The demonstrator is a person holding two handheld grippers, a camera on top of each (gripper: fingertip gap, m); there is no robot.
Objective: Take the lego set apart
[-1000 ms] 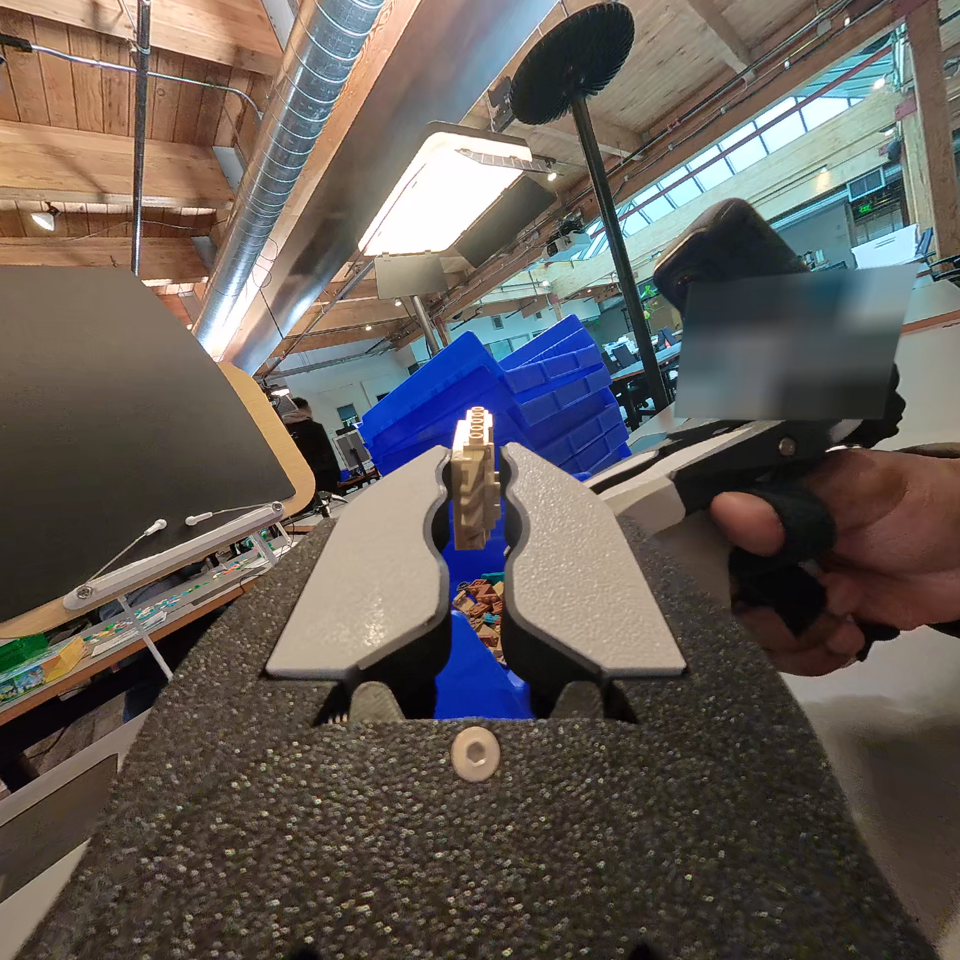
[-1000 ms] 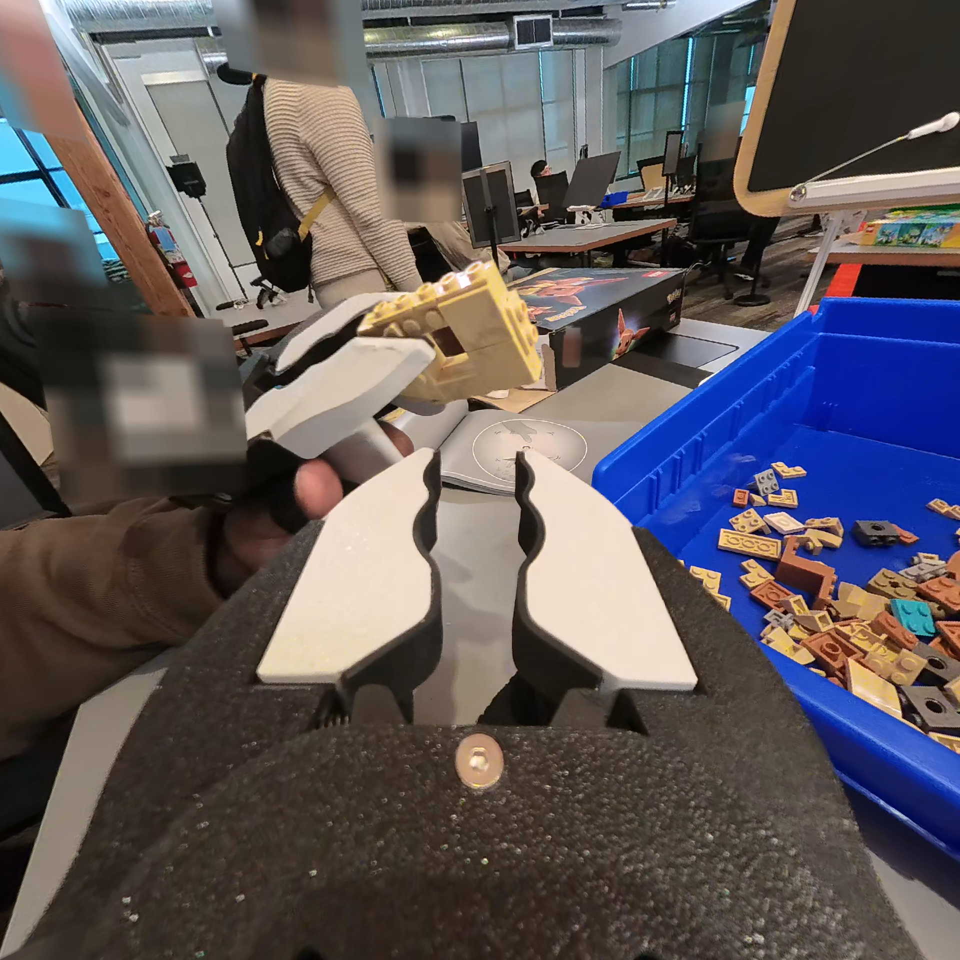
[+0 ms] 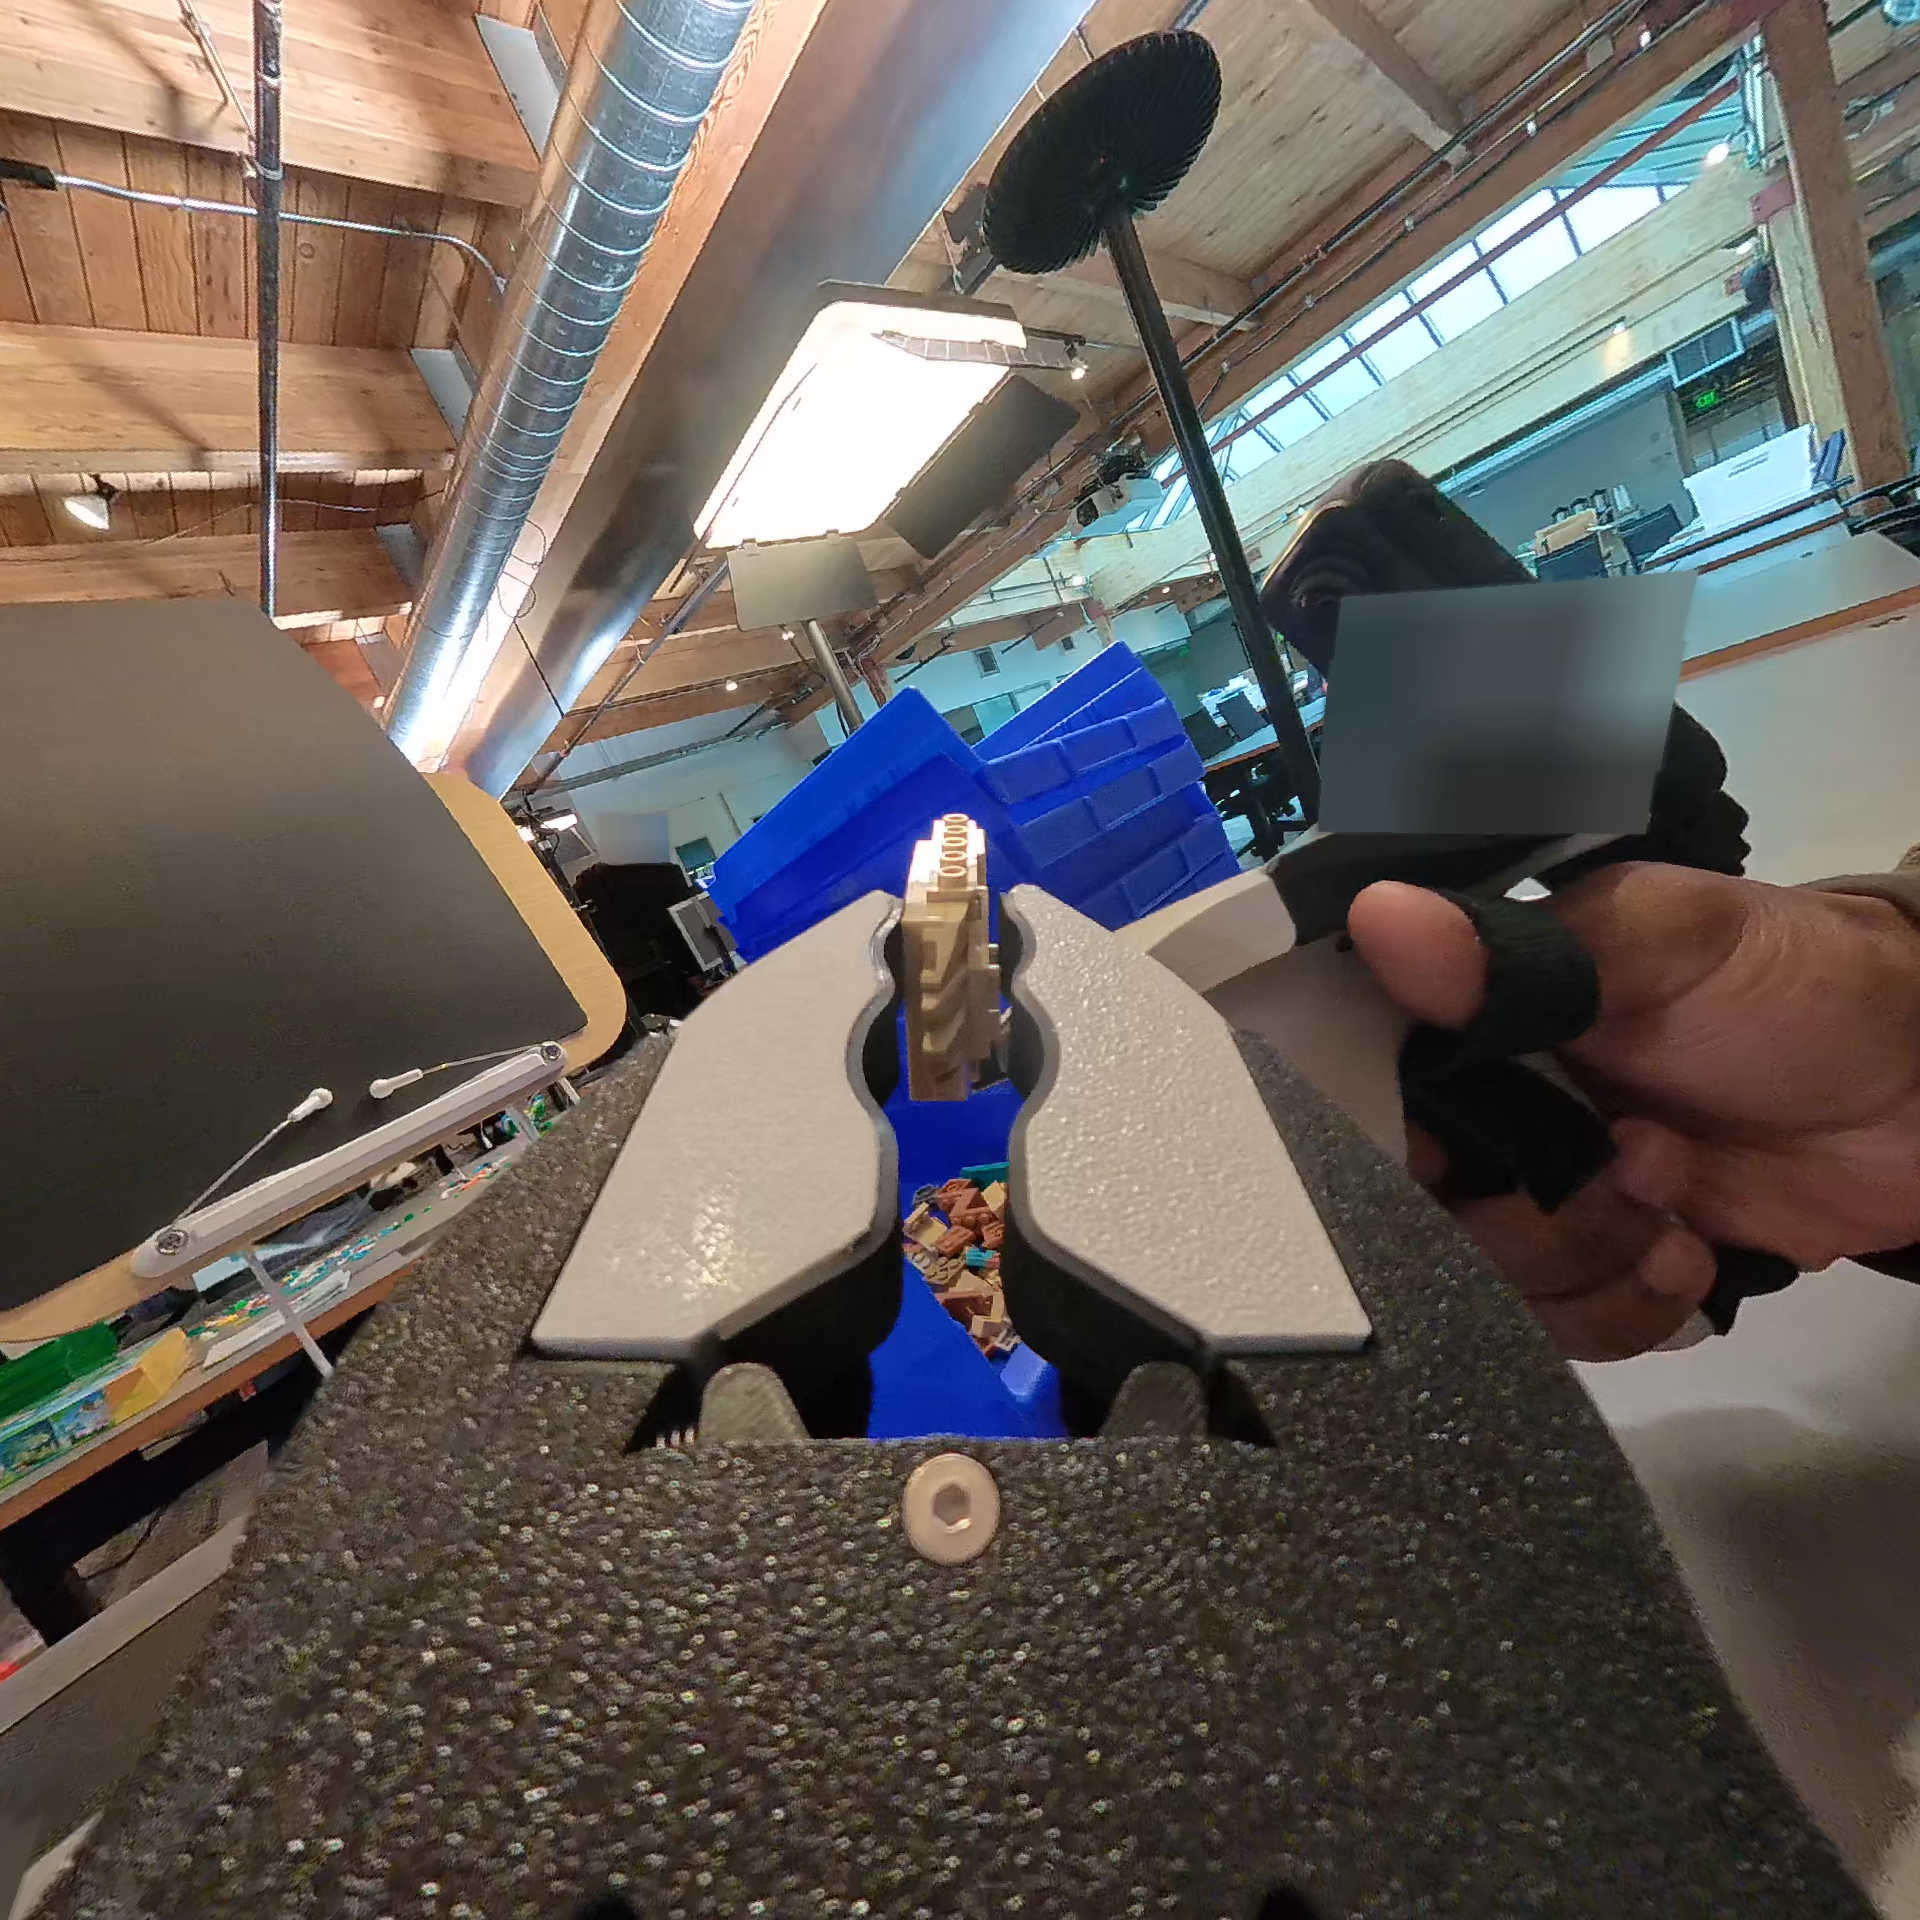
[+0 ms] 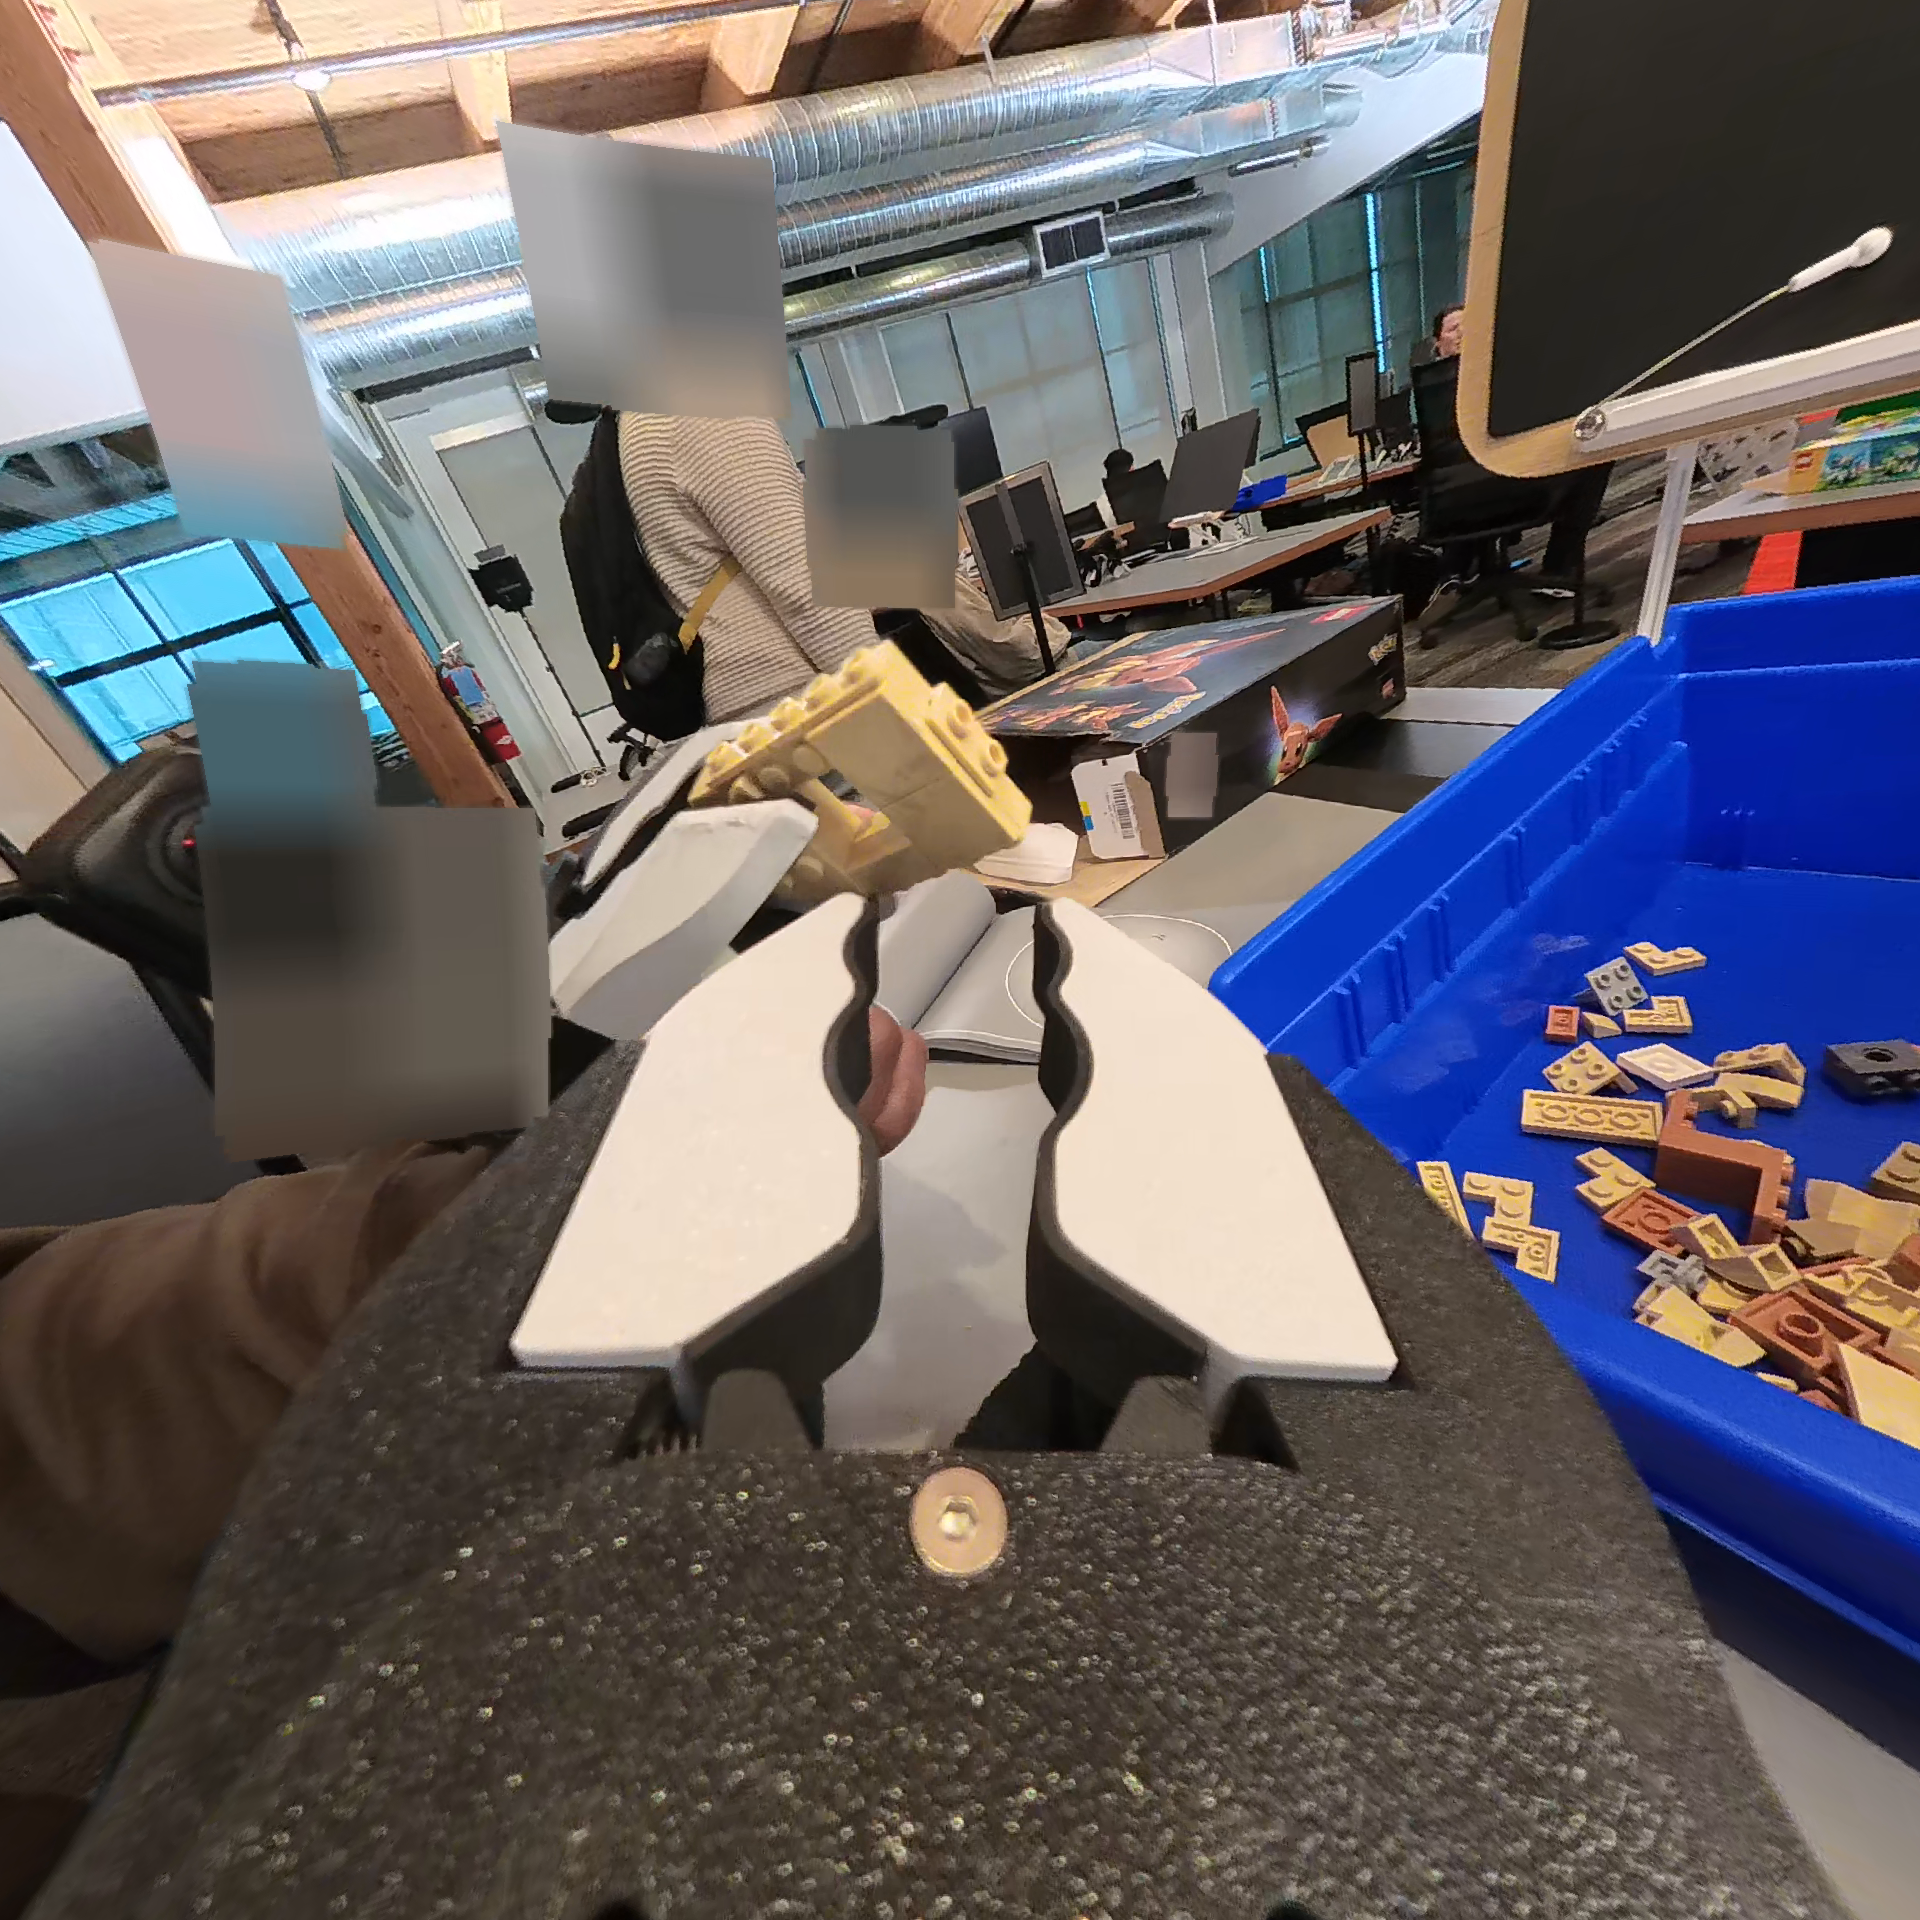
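Note:
My left gripper (image 3: pixel 951 940) is shut on a tan brick assembly (image 3: pixel 948 977) that stands upright between its pads, held up in the air. The same assembly (image 4: pixel 883 774) shows in the right wrist view, gripped by the left gripper's fingers (image 4: pixel 707 862) and sticking out to the right. My right gripper (image 4: pixel 951 925) is open and empty, just below and in front of that assembly. The right gripper also shows in the left wrist view (image 3: pixel 1247 935), in a hand to the right.
A blue bin (image 4: pixel 1455 935) with several loose tan and brown bricks (image 4: pixel 1714 1195) lies to the right. An open booklet (image 4: pixel 987 987) and a dark cardboard box (image 4: pixel 1226 707) lie on the grey table. Stacked blue bins (image 3: pixel 1039 769) and a black board (image 3: pixel 208 935) stand behind. A person stands at the back.
The right gripper has moved closer under the tan assembly, which now sits lower and more central in its view. The left gripper's hold is unchanged.

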